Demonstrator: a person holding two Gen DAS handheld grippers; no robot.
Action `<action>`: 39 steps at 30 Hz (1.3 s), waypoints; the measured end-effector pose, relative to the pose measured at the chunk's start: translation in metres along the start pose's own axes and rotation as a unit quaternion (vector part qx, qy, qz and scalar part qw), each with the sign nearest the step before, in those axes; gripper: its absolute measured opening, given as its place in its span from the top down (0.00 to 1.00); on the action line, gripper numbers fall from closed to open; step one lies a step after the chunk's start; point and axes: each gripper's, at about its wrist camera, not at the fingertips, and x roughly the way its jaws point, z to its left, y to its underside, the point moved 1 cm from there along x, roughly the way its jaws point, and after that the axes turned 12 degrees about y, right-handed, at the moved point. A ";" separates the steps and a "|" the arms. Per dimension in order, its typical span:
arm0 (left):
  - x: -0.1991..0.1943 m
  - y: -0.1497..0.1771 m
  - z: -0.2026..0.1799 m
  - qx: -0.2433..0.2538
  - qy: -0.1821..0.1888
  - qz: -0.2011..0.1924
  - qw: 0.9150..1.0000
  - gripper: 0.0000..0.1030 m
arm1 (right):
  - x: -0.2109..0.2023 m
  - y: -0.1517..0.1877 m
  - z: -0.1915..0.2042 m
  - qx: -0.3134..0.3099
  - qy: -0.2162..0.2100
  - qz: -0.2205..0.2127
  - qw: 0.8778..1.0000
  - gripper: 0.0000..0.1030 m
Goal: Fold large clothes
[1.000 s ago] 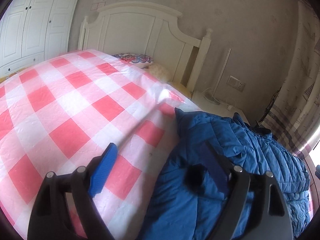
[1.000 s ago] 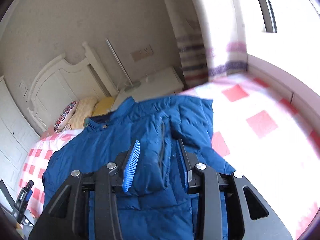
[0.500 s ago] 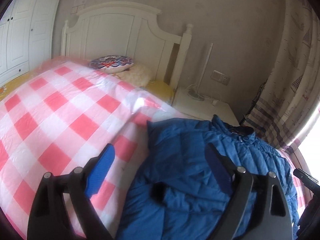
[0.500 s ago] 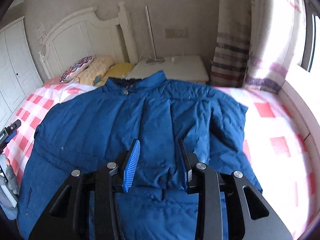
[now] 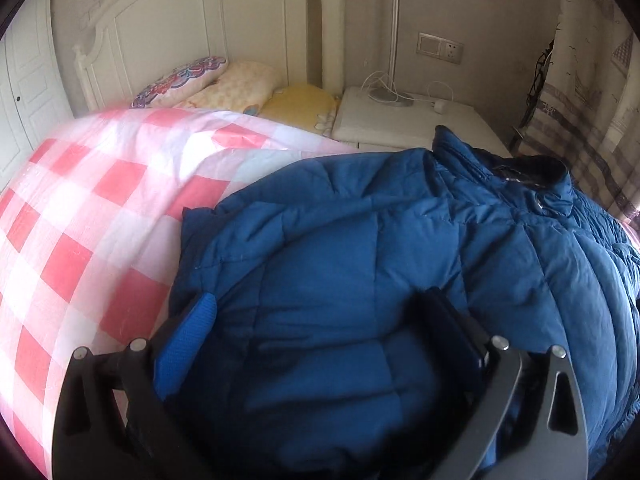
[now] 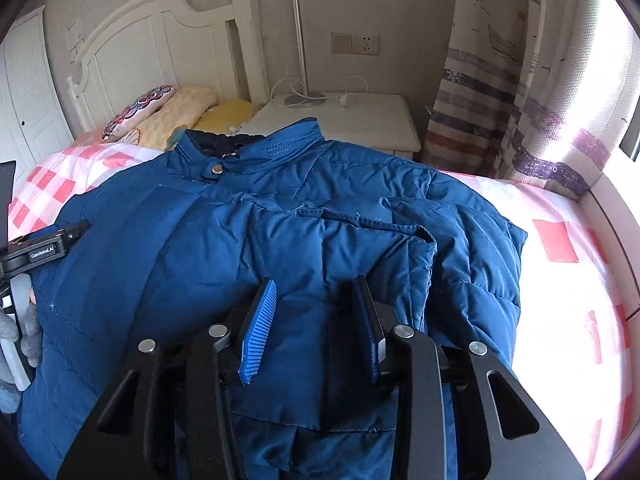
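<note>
A large blue padded jacket (image 5: 360, 260) lies spread front up on the bed, collar (image 6: 248, 148) towards the headboard. My left gripper (image 5: 318, 300) hovers over the jacket's left part, its jaws opening wide; the fabric lies under them and the pads do not press on it. In the right wrist view that gripper's tool (image 6: 44, 248) and a grey gloved hand (image 6: 16, 340) show at the left edge. My right gripper (image 6: 315, 284) is shut on the jacket's right sleeve (image 6: 380, 248), which is folded across the front.
The pink and white checked bed cover (image 5: 80, 240) stretches to the left and right (image 6: 560, 240) of the jacket. Pillows (image 5: 224, 84) lie against the white headboard (image 5: 180, 20). A white nightstand (image 6: 360, 120) with a lamp pole and cables stands behind, beside a striped curtain (image 6: 500, 100).
The left gripper swung from over the checked cover onto the jacket and spread its jaws wider. The right gripper carried the sleeve inward over the jacket's front, still gripping it.
</note>
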 end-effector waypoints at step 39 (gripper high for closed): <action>-0.003 0.001 -0.004 -0.002 -0.002 -0.007 1.000 0.01 | -0.032 -0.016 0.045 0.020 0.044 -0.081 0.996 0.48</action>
